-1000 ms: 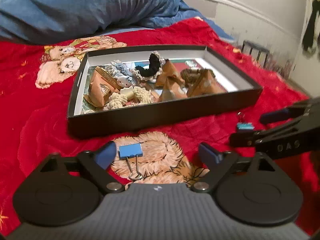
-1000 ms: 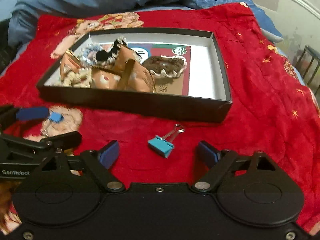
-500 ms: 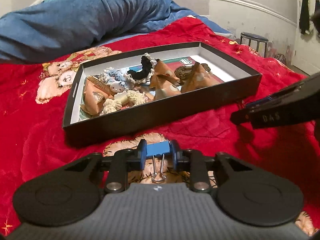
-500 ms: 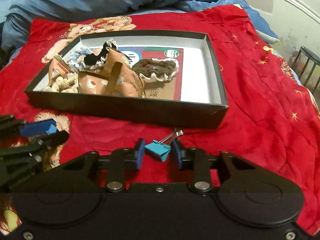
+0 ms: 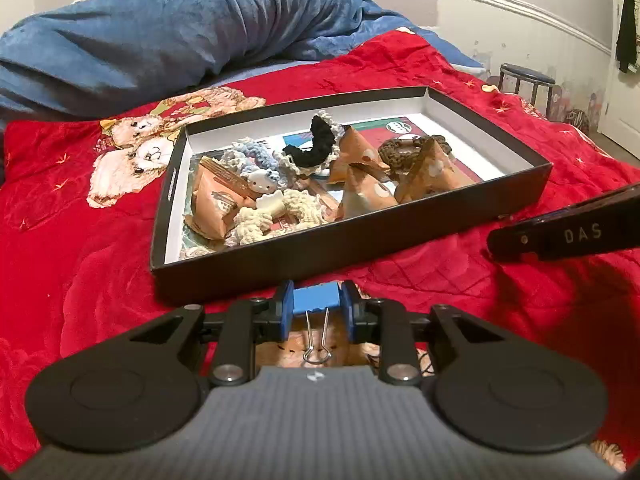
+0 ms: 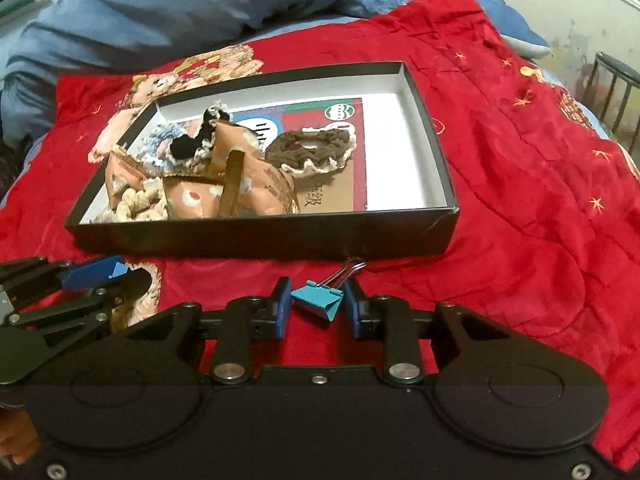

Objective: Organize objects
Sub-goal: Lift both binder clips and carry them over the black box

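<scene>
- Two binder clips are in play, one in each claw, both just in front of the black box on the bed.
- The left claw [image 5: 316, 312] is pressed onto the blue binder clip [image 5: 315, 299], its blue pads flat against both sides; the clip's wire handles hang down toward the camera.
- The right claw [image 6: 316, 306] is closed in around the teal binder clip [image 6: 318, 300], which sits tilted between the pads with its wire handles pointing toward the box; whether it rests on the red blanket [image 6: 520, 208] or is lifted, I cannot tell.
- The black box [image 5: 352, 236] lies just beyond both claws, its near wall between them and the contents.
- Inside are several brown paper packets [image 5: 362, 192], a few crocheted hair ties (cream, pale blue, black and brown) and a printed card [image 6: 344, 120].
- One blue duvet [image 5: 180, 32] is heaped at the far end of the bed, with a stool [image 5: 526, 78] beside it.
</scene>
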### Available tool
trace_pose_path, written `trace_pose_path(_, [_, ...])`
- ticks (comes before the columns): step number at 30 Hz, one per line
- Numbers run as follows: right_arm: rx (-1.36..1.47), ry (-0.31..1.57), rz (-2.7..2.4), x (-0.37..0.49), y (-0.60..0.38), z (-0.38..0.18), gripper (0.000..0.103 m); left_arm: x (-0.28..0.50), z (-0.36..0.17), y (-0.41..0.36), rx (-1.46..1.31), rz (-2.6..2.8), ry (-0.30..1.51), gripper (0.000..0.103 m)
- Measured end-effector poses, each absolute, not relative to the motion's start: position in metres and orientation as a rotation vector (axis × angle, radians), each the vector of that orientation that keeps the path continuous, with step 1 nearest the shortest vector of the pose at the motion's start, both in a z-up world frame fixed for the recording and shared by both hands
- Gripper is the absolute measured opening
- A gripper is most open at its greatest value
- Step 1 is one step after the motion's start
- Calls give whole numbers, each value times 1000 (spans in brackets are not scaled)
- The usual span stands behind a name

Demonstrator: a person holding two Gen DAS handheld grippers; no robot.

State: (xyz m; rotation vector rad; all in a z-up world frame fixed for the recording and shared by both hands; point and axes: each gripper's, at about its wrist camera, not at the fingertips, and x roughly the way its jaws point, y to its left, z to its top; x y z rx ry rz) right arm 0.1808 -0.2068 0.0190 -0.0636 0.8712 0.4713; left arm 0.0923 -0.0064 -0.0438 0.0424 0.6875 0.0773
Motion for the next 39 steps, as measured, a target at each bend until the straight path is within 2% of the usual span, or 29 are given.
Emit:
trace_pose_path(6, [-12, 861, 485, 185, -205, 23, 27, 94, -42, 0, 17, 77, 702, 29])
trace_pose_path(7, [18, 860, 501, 186, -207, 26, 17, 95, -41, 0, 11, 78, 703, 29])
trace_pose_path(22, [50, 851, 617, 178, -184, 39, 17, 93, -19, 23, -119, 26, 638, 29])
trace_pose_path(26, [99, 834, 629, 178, -186, 49, 11, 91, -10, 30, -161, 13, 615, 29])
trace_pose_path(39, [262, 765, 559, 194, -213, 68, 11, 98, 4, 57, -204, 66, 540, 29])
